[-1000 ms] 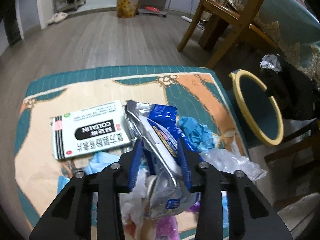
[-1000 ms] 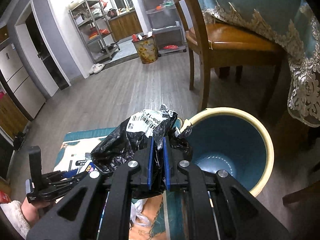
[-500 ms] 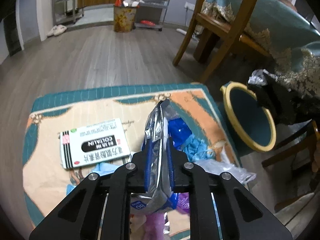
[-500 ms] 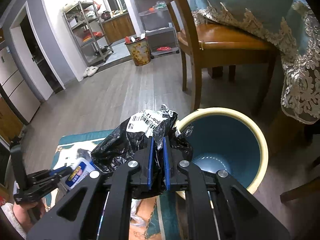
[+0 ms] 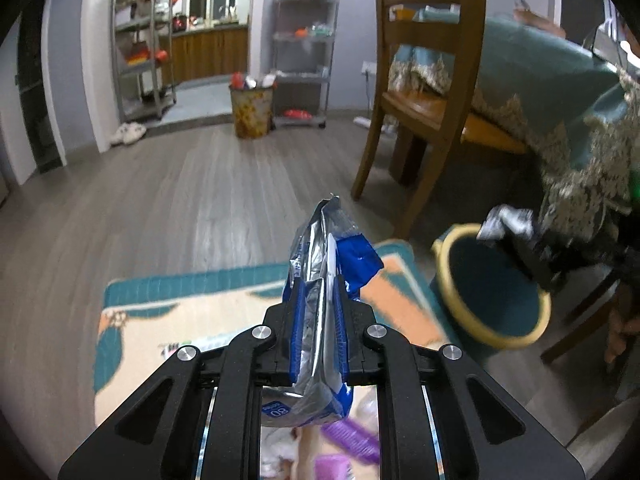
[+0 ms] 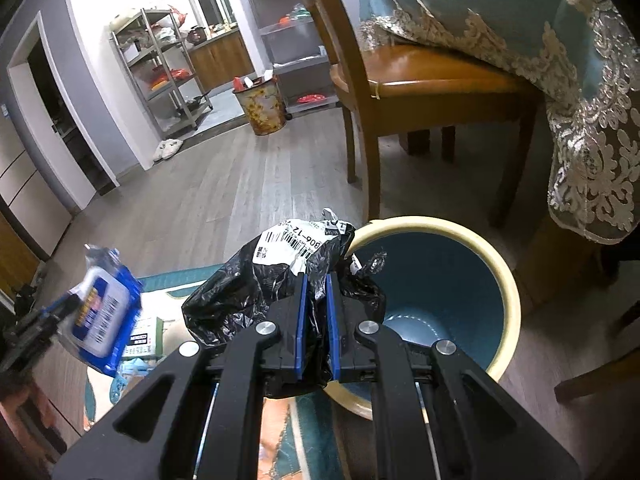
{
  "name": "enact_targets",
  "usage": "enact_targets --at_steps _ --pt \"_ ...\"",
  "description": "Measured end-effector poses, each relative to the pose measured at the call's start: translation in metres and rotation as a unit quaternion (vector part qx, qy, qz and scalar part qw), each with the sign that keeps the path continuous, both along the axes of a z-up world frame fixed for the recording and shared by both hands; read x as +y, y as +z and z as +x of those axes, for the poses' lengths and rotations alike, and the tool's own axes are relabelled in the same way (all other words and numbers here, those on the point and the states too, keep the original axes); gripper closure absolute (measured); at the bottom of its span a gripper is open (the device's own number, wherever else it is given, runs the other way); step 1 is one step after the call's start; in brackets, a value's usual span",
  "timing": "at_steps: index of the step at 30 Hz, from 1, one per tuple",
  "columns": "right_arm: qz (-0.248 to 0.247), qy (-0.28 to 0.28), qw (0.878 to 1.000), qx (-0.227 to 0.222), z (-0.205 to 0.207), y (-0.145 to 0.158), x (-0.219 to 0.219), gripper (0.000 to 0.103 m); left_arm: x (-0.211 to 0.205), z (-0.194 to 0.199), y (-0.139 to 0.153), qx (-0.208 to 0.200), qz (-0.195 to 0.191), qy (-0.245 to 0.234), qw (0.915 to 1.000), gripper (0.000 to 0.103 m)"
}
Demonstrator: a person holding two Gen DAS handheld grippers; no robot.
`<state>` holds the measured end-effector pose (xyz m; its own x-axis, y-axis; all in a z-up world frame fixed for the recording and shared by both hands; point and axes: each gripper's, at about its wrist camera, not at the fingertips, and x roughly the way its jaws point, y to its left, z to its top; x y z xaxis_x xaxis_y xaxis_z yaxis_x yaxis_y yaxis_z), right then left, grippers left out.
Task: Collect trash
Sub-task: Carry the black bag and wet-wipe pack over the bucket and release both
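My left gripper (image 5: 318, 300) is shut on a blue and silver foil packet (image 5: 324, 252) and holds it up above the mat (image 5: 160, 312). The packet also shows at the left of the right wrist view (image 6: 100, 312). My right gripper (image 6: 316, 292) is shut on a crumpled black plastic bag (image 6: 248, 284) with a white barcode label, held at the near rim of the teal bin with a cream rim (image 6: 504, 280). The bin also shows at the right of the left wrist view (image 5: 480, 328), with the black bag (image 5: 532, 240) over it.
A wooden chair (image 5: 424, 92) and a table with a lace-edged teal cloth (image 6: 580, 80) stand behind the bin. Purple items (image 5: 348, 436) and other litter lie on the mat under my left gripper. A white box (image 6: 144, 336) lies on the mat. A patterned waste basket (image 5: 252, 108) stands far back.
My left gripper closed on the foil packet and lifted it off the mat, tilting upward. My right gripper kept the black bag at the bin's rim, shifting slightly.
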<state>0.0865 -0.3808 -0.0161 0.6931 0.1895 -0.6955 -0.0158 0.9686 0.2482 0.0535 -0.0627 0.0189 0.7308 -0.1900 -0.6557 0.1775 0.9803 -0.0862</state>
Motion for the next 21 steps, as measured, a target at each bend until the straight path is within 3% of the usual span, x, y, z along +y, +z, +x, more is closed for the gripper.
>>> enact_targets --at_steps 5,11,21 --pt "-0.005 -0.011 1.000 0.010 0.003 -0.008 -0.014 0.094 -0.031 0.007 0.011 -0.019 -0.017 -0.021 0.9994 0.088" --pt "-0.021 -0.036 0.999 0.033 0.005 -0.027 -0.038 0.094 -0.086 0.019 0.005 -0.018 -0.025 -0.073 0.9968 0.088" --pt "-0.034 -0.081 0.991 0.098 0.013 -0.073 -0.077 0.094 -0.165 0.030 -0.033 0.019 -0.055 -0.144 0.9878 0.088"
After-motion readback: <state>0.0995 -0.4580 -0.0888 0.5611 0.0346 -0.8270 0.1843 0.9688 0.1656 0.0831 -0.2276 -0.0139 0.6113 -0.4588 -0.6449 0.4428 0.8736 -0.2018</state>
